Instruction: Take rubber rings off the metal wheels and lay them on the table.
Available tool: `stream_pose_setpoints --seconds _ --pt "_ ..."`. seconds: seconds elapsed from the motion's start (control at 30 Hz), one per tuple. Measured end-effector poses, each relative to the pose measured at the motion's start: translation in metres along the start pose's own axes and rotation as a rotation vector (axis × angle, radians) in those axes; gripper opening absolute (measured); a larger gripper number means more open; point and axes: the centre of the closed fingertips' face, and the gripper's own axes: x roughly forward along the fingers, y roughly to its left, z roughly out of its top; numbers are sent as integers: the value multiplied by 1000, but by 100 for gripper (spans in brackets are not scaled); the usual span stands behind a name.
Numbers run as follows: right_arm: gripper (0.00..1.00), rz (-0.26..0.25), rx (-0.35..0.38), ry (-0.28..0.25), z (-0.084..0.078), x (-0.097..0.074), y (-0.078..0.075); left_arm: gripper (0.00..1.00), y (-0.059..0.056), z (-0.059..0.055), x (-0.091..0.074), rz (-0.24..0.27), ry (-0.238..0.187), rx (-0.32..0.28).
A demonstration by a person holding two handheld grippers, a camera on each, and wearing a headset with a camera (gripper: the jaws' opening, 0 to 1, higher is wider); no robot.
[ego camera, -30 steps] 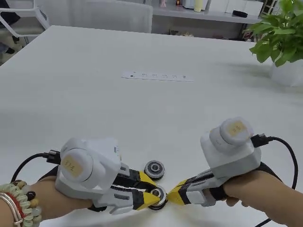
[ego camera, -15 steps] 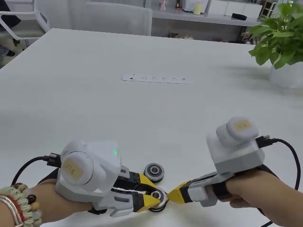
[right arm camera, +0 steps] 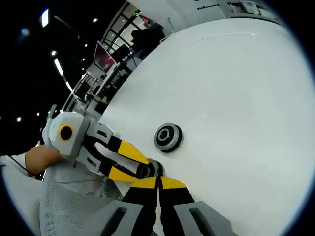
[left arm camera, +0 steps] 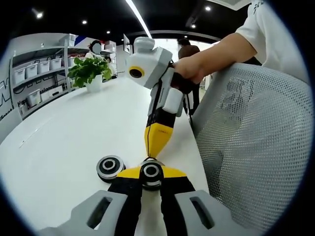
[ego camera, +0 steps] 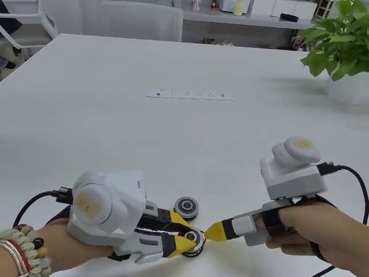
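Low in the head view, my left gripper (ego camera: 193, 239) is shut on a small metal wheel (ego camera: 195, 236) with a black rubber ring, just above the table. In the left gripper view its yellow tips clamp that wheel (left arm camera: 151, 172) from both sides. My right gripper (ego camera: 212, 232) is shut, its yellow point touching the wheel's right rim. I cannot tell whether it pinches the ring. The right gripper view shows its tips (right arm camera: 157, 180) meeting right at the held wheel (right arm camera: 149, 168). A second wheel (ego camera: 186, 206) lies flat on the white table (ego camera: 173, 133), close behind.
A white power strip (ego camera: 190, 94) lies mid-table. A potted plant (ego camera: 340, 40) stands at the far right corner. A mesh chair (left arm camera: 251, 137) sits by the near table edge. A cable (ego camera: 351, 179) trails from the right gripper.
The right hand has rolled and drawn slightly rightward and lower, while its tip stays at the wheel. The left gripper keeps the wheel almost still.
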Motion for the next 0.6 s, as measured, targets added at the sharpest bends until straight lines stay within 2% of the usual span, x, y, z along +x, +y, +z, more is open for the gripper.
stream_pose_setpoints --seconds 0.6 --pt "0 18 35 -3 0 -1 3 8 -2 -1 -2 -12 18 23"
